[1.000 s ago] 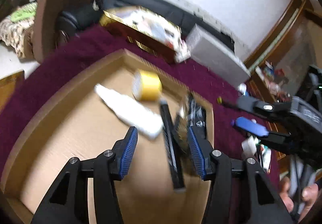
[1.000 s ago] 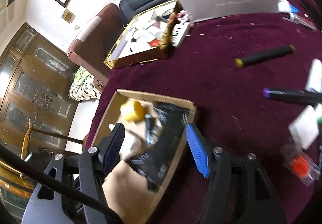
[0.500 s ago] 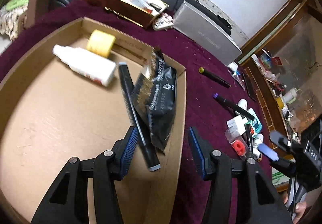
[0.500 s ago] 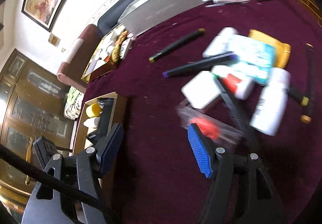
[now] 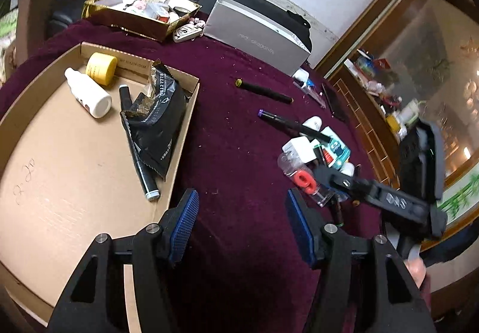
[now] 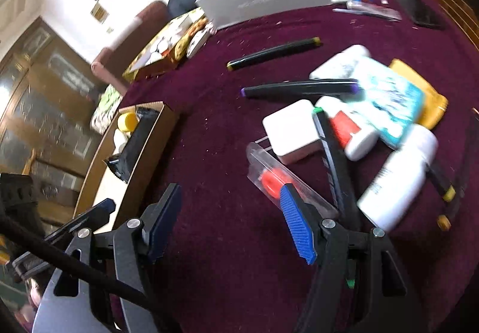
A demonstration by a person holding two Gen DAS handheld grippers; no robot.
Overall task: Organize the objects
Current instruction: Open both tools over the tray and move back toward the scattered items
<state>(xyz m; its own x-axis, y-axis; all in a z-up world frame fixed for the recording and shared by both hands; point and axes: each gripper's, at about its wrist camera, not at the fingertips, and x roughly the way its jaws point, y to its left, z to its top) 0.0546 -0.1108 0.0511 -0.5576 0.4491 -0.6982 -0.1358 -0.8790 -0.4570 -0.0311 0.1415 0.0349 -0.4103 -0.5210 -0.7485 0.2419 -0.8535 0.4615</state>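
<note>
A cardboard box [image 5: 60,183] on the maroon cloth holds a white bottle [image 5: 89,93], a yellow jar [image 5: 101,68], a black pouch [image 5: 158,123] and a black marker [image 5: 143,177]. My left gripper [image 5: 241,198] hangs over bare cloth just right of the box's edge, its jaws opening with nothing between them. My right gripper [image 6: 230,192] is open and empty beside a pile. Its right fingertip overlaps a clear case with a red ring [image 6: 275,180]. The pile also has a white charger [image 6: 292,131], a purple-capped marker [image 6: 299,87], a teal packet [image 6: 389,99] and a white bottle [image 6: 395,174].
A yellow-capped marker [image 6: 272,53] lies alone on the cloth. A grey box [image 5: 257,36] and a gold tray [image 5: 137,12] full of small items stand at the far edge, with a dark phone [image 6: 419,9] at the far right. A wooden cabinet [image 5: 389,78] flanks the table.
My left gripper has drawn back and right, from over the box to the cloth beside it, and its jaws stand wider. My right gripper has swung from the box to the pile.
</note>
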